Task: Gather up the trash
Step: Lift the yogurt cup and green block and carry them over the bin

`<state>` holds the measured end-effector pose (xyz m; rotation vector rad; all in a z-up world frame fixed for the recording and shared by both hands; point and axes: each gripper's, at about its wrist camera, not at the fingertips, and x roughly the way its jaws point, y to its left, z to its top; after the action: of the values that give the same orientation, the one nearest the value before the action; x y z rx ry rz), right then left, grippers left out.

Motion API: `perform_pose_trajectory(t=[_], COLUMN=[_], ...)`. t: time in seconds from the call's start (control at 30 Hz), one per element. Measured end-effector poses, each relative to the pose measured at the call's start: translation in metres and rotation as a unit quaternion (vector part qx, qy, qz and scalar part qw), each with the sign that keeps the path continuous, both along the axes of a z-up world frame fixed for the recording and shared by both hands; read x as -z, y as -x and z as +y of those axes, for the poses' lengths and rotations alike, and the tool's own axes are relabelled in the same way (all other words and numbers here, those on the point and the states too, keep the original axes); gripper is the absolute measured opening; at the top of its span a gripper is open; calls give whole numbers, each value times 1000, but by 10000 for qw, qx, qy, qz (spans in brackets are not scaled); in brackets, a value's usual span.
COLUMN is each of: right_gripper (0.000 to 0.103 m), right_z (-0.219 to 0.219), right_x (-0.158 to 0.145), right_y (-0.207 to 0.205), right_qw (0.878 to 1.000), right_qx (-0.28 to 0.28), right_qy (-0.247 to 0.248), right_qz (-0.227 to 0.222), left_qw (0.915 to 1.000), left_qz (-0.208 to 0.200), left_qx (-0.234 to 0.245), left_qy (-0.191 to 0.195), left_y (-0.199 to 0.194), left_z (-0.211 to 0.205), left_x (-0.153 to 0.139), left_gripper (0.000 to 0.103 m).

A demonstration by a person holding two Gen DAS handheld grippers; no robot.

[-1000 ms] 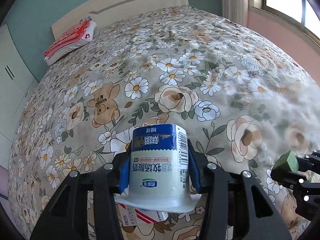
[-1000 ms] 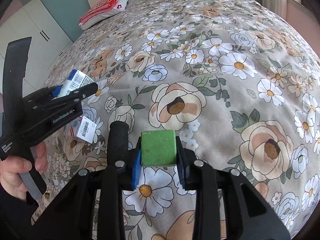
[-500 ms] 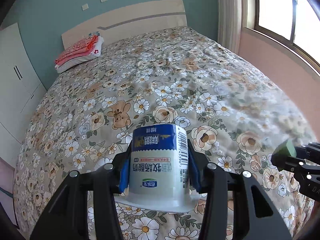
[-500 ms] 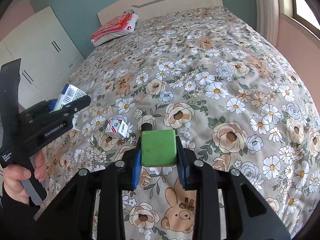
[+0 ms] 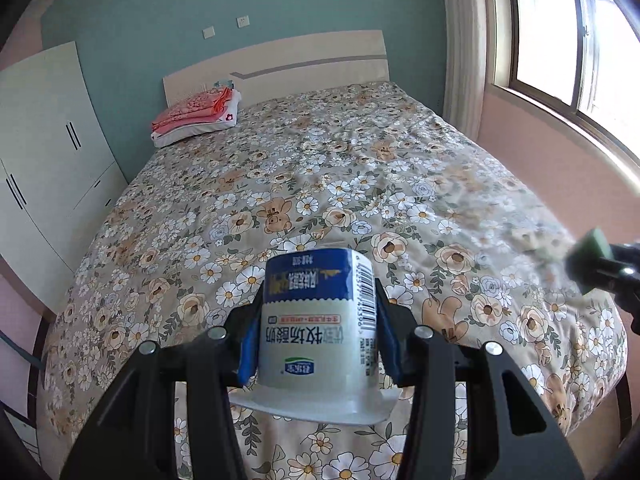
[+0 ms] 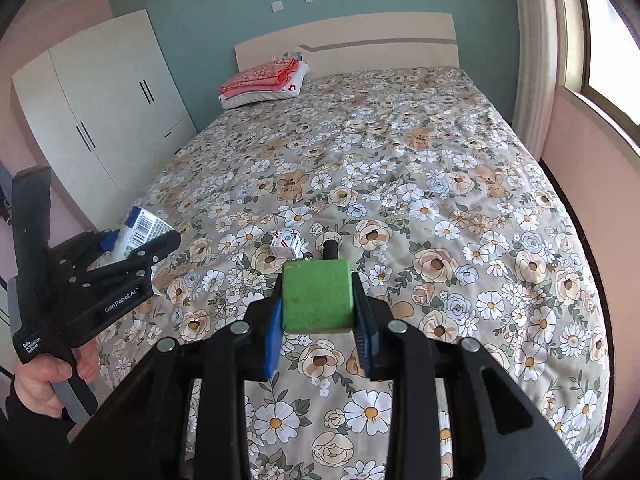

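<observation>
At the far left a white wardrobe [image 6: 100,112] is seen against the wall, and the left hand [image 6: 44,380] is seen at the near left, around the handle of the left gripper [image 5: 318,340]. The jaws of this gripper are closed on a yogurt cup [image 5: 320,320], which is held upside down, its blue band far and its wide rim near; the pads press on both of its sides. The cup is carried above the near part of the bed [image 5: 360,184], not resting on the flowered cover.

Further right, a small white box [image 6: 286,243] with red print is left lying on the cover, and just beside it, to the right, a short dark cylinder [image 6: 331,249]. Near the headboard a folded red and white pile [image 6: 264,82] is laid.

The right gripper [image 6: 318,320] is closed on a green block [image 6: 317,296], which is clamped between the blue pads and also carried clear of the bed. At the far right the window [image 5: 580,32] is seen.

It is judged that the step in hand is the carrying away of two collected pieces. No bin is shown, so the place of disposal cannot be told. For the next move both grips should be kept firm until a container is reached; afterwards the box and the cylinder are probably to be collected.
</observation>
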<state>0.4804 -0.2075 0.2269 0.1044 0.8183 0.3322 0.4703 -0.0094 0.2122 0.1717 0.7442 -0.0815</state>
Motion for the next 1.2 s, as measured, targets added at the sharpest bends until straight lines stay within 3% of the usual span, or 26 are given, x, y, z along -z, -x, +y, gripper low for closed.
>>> perform_pose_trajectory(t=[0.27, 0.5, 0.7, 0.8, 1.0, 1.2], right_gripper=[31, 31, 31, 31, 31, 31], right_z=[-2, -4, -2, -3, -2, 3], right_x=[-30, -18, 20, 41, 90, 140], right_y=[102, 178, 225, 245, 279, 303], right_qw=[9992, 9984, 9971, 9966, 9954, 9926], right_qx=[-221, -433, -679, -777, -932, -1108], right_qy=[192, 184, 270, 227, 170, 180], right_qz=[-269, -328, -188, -117, 138, 452], left_qw=[9998, 9983, 9952, 9929, 9886, 9850], left_qz=[-187, -348, -213, -57, 359, 917], left_qx=[77, 470, 949, 1184, 1417, 1352], left_qy=[95, -8, -76, 73, 371, 562], left_y=[108, 201, 267, 294, 324, 330], left_z=[3, -1, -4, -5, -3, 7], left_x=[-18, -8, 30, 55, 112, 179], left_gripper=[50, 50, 50, 50, 50, 50])
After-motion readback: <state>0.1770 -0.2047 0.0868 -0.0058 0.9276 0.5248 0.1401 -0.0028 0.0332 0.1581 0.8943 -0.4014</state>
